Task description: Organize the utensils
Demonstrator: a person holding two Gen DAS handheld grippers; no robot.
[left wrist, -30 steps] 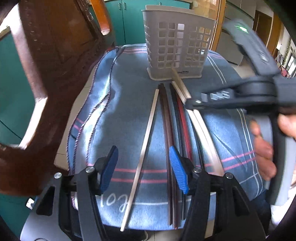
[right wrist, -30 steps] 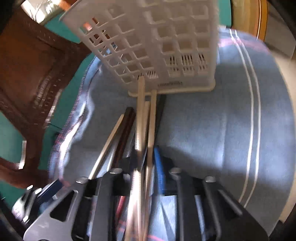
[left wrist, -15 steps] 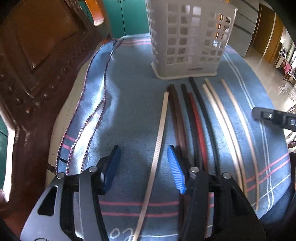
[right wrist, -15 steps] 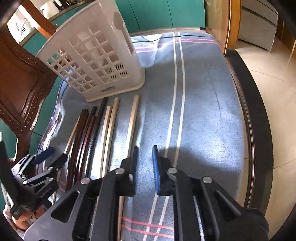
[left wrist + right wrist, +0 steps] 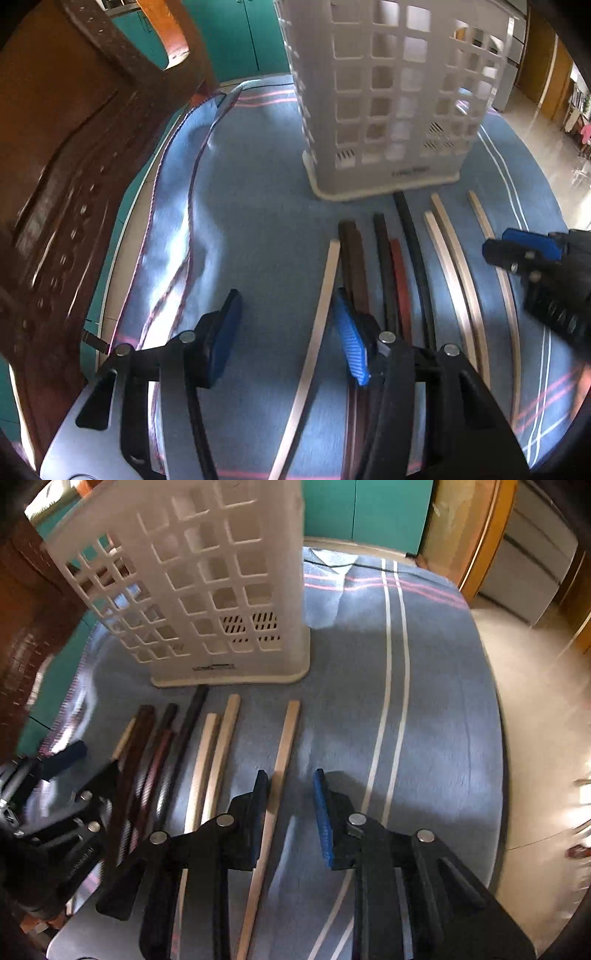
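A white lattice basket stands upright on the blue cloth. Several chopsticks lie side by side in front of it. My left gripper is open, with a pale chopstick lying on the cloth between its fingers, untouched; dark brown, red and black sticks lie just to the right of it. My right gripper has its jaws opening over the rightmost pale chopstick, which rests on the cloth close to the left pad. Two more pale sticks lie to its left.
A carved brown wooden chair crowds the left side. The blue striped cloth covers a round table whose edge drops to a tiled floor on the right. Teal cabinets stand behind.
The right gripper held pale chopsticks by the basket a second ago; they now lie on the cloth and its jaws have parted. The left gripper has moved closer to the basket.
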